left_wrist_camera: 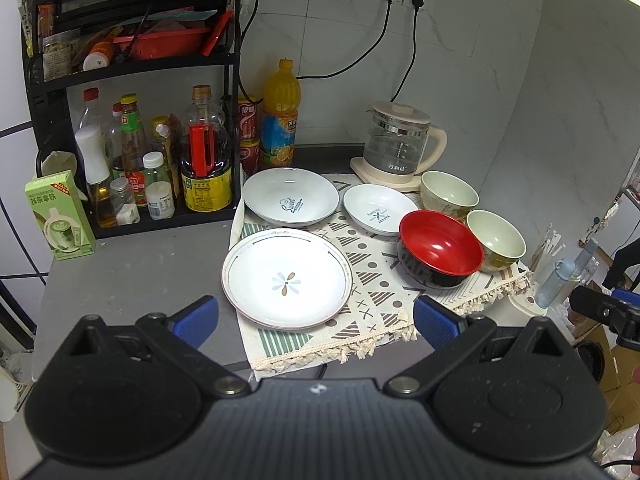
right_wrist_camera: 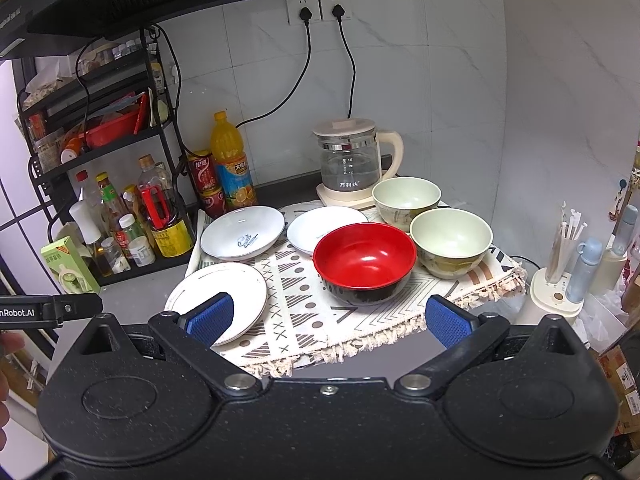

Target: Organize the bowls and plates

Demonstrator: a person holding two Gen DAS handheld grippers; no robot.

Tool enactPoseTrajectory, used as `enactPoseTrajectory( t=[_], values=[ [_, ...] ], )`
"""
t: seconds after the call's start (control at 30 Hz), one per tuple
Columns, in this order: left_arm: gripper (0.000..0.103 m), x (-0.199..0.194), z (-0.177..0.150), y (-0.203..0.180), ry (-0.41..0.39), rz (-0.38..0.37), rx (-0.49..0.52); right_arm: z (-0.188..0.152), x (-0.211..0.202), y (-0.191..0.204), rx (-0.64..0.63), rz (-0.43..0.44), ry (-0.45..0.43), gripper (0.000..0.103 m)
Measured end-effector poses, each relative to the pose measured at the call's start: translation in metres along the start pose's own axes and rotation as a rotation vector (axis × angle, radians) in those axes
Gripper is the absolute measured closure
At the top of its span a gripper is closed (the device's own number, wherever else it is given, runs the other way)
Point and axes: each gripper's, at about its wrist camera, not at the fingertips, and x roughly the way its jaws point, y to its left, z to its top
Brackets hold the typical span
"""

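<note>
On a patterned cloth [left_wrist_camera: 372, 280] [right_wrist_camera: 304, 304] lie three white plates: a flower plate [left_wrist_camera: 286, 282] [right_wrist_camera: 218, 296] nearest, a "Sweet" plate [left_wrist_camera: 291, 201] [right_wrist_camera: 242, 232] behind it, and a small plate [left_wrist_camera: 378, 208] [right_wrist_camera: 320, 226]. A red and black bowl [left_wrist_camera: 440, 252] [right_wrist_camera: 364, 262] sits to the right, with two pale green bowls [left_wrist_camera: 496, 240] [left_wrist_camera: 449, 195] [right_wrist_camera: 450, 240] [right_wrist_camera: 406, 198] behind it. My left gripper [left_wrist_camera: 316, 320] is open and empty, just short of the flower plate. My right gripper [right_wrist_camera: 330, 320] is open and empty, short of the red bowl.
A black rack [left_wrist_camera: 132, 120] [right_wrist_camera: 100, 168] of sauce bottles stands at the left. An orange juice bottle [left_wrist_camera: 280, 116] [right_wrist_camera: 232, 164] and a glass kettle [left_wrist_camera: 400, 140] [right_wrist_camera: 352, 160] stand at the back wall. A green carton [left_wrist_camera: 60, 216] sits left. A holder with sticks [right_wrist_camera: 560, 276] stands right.
</note>
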Motion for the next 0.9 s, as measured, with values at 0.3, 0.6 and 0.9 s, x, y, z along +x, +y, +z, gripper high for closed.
enactPoseTrajectory(
  t=[0.3, 0.6, 0.9],
  values=[
    [0.0, 0.0034, 0.0007, -0.0017, 0.014, 0.004, -0.005, 0.0, 0.0012, -0.0013, 0.002, 0.0, 0.007, 0.0],
    [0.0, 0.0034, -0.001, -0.004, 0.025, 0.002, -0.011, -0.0033, 0.0016, -0.0046, 0.015, 0.0, 0.013, 0.0],
    [0.0, 0.003, -0.0042, -0.0035, 0.029, 0.015, -0.022, -0.0051, 0.0024, -0.0017, -0.007, 0.019, 0.02, 0.0]
  ],
)
